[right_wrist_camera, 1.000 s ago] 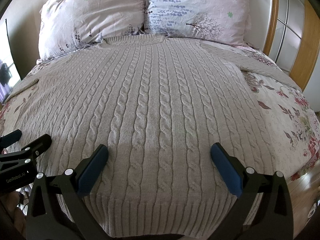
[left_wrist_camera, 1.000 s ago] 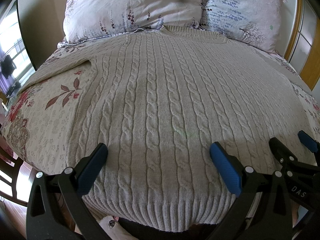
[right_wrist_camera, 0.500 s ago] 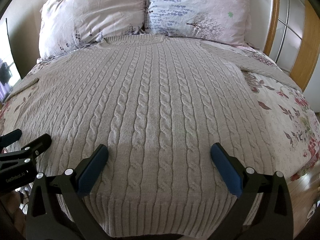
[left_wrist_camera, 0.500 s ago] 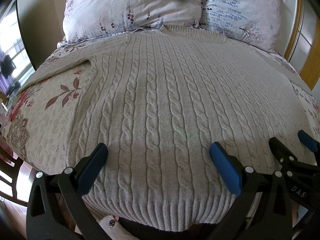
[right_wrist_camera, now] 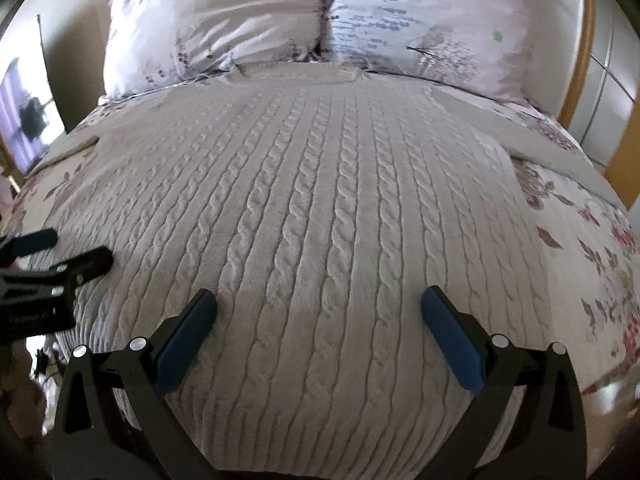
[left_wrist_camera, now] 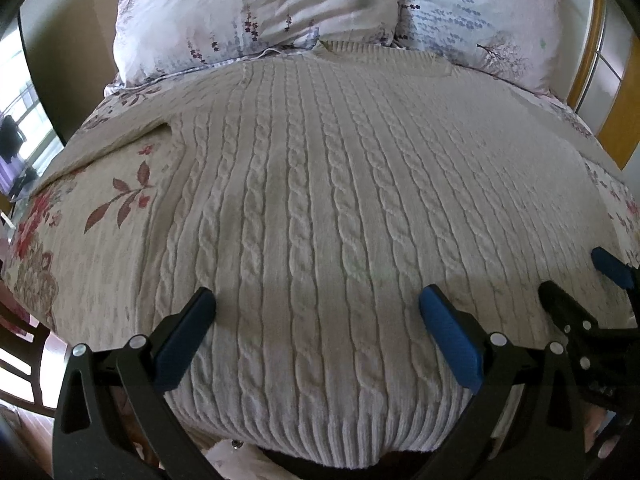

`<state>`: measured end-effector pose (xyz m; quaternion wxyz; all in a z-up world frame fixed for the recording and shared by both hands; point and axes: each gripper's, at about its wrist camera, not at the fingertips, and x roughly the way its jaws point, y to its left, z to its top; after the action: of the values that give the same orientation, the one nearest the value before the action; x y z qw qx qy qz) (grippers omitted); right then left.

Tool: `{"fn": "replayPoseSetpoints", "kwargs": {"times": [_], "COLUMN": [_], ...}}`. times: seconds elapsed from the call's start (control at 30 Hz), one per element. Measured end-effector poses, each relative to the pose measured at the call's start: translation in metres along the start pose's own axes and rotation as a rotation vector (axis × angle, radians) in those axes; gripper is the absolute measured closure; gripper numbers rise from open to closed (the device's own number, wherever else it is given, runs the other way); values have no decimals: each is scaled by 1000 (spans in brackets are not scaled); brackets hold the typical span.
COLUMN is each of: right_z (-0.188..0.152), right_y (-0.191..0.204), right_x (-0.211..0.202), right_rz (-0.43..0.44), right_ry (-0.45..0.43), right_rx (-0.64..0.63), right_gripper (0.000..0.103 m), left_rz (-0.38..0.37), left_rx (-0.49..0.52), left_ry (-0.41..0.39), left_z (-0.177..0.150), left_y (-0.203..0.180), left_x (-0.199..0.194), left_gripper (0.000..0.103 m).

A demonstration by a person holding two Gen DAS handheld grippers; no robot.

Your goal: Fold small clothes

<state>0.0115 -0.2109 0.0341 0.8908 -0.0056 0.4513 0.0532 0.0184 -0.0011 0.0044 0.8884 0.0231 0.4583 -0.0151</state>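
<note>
Sweater (left_wrist_camera: 320, 208) flat on bed (left_wrist_camera: 80, 240) | grippers spread | gripper lettering possibly unreadable

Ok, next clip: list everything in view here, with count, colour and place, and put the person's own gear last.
sweater: one, pale grey cable knit, spread flat on the bed, collar toward the pillows, ribbed hem nearest the cameras
pillows: two, pale pink and lilac floral print, side by side at the head of the bed
bedspread: one, cream with red flowers and leaves, under the sweater
headboard: one, wood, at the right behind the pillows
left gripper: one, black with blue pads, open over the hem
right gripper: one, black with blue pads, open over the hem
</note>
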Motion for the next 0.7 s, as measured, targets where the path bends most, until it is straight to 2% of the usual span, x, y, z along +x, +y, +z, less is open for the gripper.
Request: {"fn": "replayPoseSetpoints", "kwargs": {"times": [0.07, 0.13, 0.2, 0.27, 0.3, 0.43, 0.57, 0.7], "right_z": [4, 16, 32, 46, 56, 73, 75, 67], "right_y": [-4, -22, -54, -91, -124, -202, -271, -317], "right_x": [2, 3, 0, 0, 1, 13, 34, 54], "right_rz": [22, 54, 72, 55, 41, 54, 88, 106], "right_ry": [16, 26, 4, -20, -26, -29, -14, 0], "right_rx": [-4, 64, 178, 303, 408, 634, 874, 1051], "right_gripper": [1, 1, 1, 1, 3, 24, 44, 50], "left_rz": [-5, -8, -14, -43, -51, -54, -8, 17], "left_rx": [5, 1, -6, -11, -15, -11, 46, 98], "left_ry": [-9, -29, -50, -89, -108, -165, -167, -160], "left_z": [8, 20, 32, 46, 53, 82, 114, 133], "left_y": [1, 5, 8, 13, 14, 15, 7, -3], "left_x": [2, 3, 2, -1, -3, -6, 2, 15], "left_gripper": [2, 2, 2, 2, 2, 2, 2, 2]}}
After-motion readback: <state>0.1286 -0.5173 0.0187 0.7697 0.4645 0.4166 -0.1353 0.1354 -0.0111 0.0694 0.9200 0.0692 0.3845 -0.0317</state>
